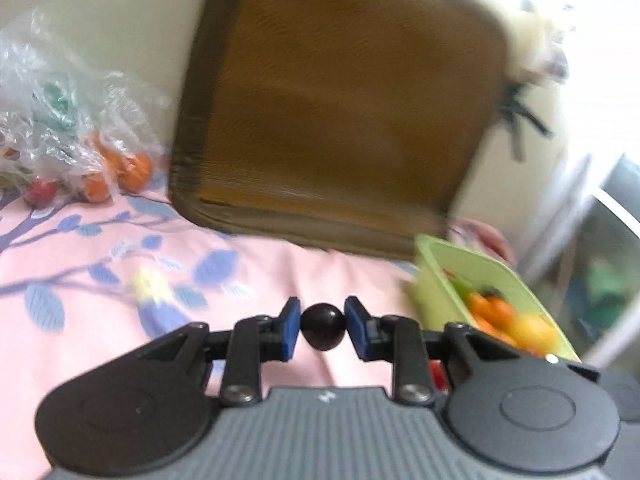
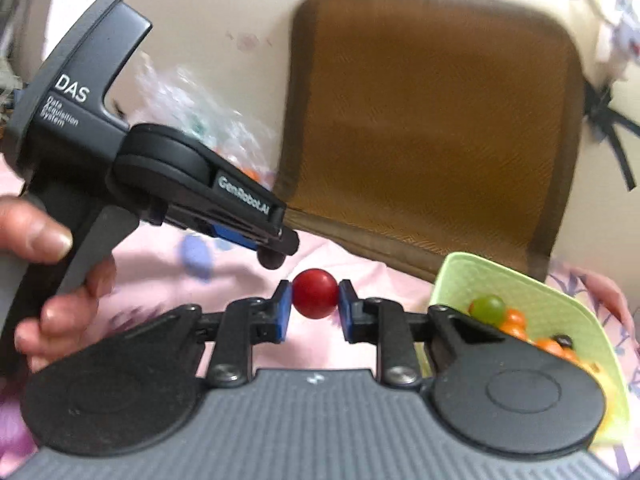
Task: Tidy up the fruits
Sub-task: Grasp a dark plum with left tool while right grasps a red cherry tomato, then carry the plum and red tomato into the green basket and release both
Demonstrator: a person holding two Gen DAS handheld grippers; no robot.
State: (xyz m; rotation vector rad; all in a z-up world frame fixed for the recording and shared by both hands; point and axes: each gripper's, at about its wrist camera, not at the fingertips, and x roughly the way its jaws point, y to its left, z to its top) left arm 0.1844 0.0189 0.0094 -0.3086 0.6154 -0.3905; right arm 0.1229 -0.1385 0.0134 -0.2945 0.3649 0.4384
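My left gripper (image 1: 322, 322) is shut on a small dark purple fruit (image 1: 323, 327), held above the pink floral cloth (image 1: 100, 272). My right gripper (image 2: 315, 300) is shut on a small red round fruit (image 2: 315, 293). In the right wrist view the left gripper (image 2: 276, 254) reaches in from the left, a hand (image 2: 52, 264) around its handle, with the dark fruit (image 2: 271, 259) at its tip. A light green basket (image 1: 480, 268) (image 2: 560, 312) on the right holds orange, yellow and green fruits. A clear plastic bag (image 1: 60, 120) with orange and red fruits lies at the far left.
A brown cushion (image 1: 352, 112) (image 2: 432, 128) leans upright against a cream surface behind the cloth. Black straps (image 2: 612, 120) hang at its right corner. A white frame (image 1: 580, 200) stands at the right edge.
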